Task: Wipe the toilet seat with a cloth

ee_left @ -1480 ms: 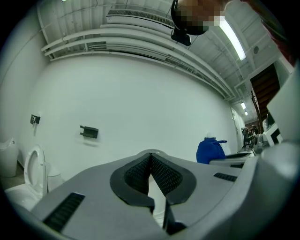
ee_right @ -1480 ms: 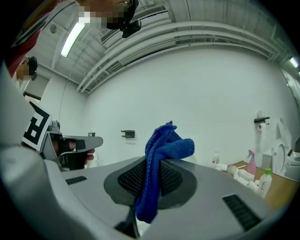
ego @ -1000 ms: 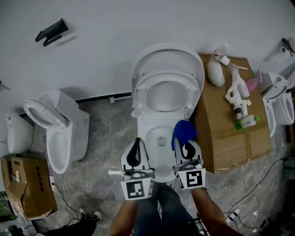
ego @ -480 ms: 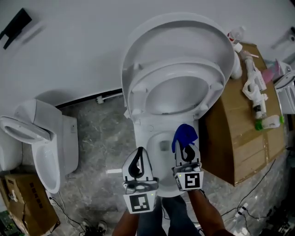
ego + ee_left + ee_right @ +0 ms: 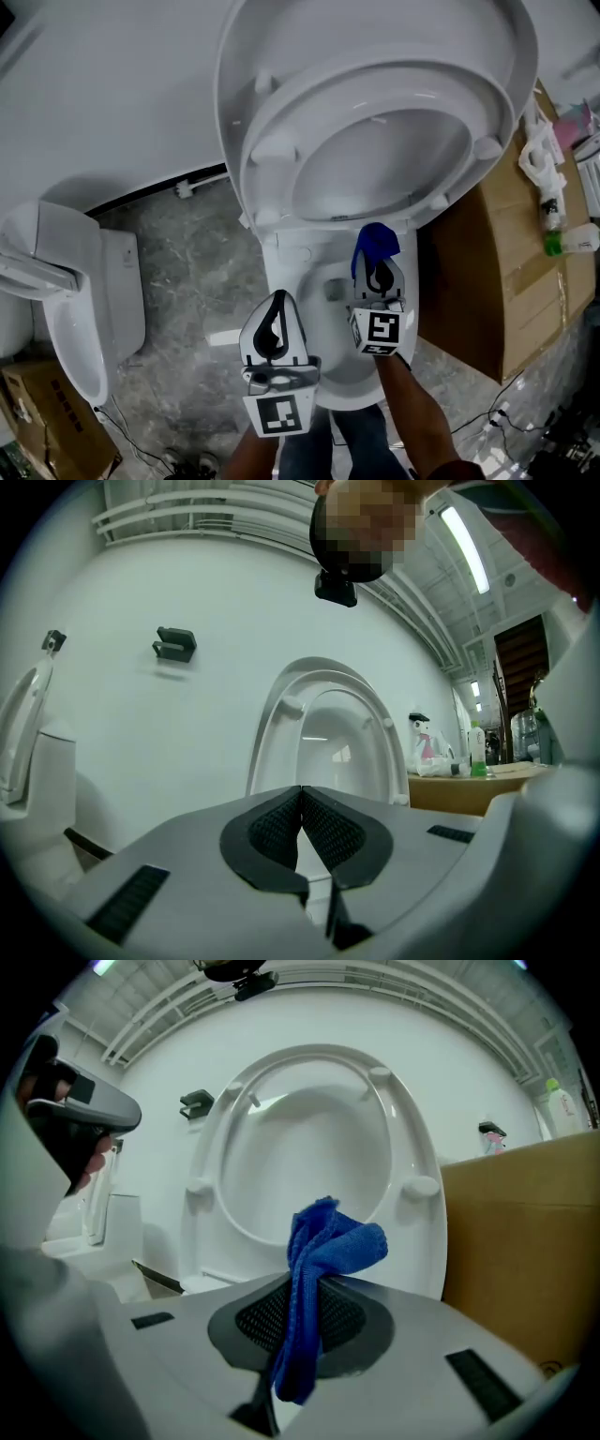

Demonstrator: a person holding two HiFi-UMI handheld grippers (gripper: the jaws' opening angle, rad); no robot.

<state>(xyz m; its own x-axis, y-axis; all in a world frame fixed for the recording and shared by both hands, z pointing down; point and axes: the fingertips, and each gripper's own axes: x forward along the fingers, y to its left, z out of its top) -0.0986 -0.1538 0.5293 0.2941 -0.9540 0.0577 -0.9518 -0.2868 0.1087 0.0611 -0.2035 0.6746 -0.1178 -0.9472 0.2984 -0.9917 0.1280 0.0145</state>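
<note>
My left gripper [image 5: 277, 302] is nearest me, over the front left of the toilet bowl [image 5: 286, 267], jaws pressed together on nothing. My right gripper [image 5: 378, 270] is over the bowl's right side, slightly further in, pinching a blue cloth [image 5: 376, 244] (its bunched end pokes past the tips toward the bowl's back). Behind the bowl the toilet seat [image 5: 272, 164] stands raised against the open lid [image 5: 281, 56]; I can't tell whether the cloth touches it. A cardboard box [image 5: 511, 262] stands just right of the bowl.
</note>
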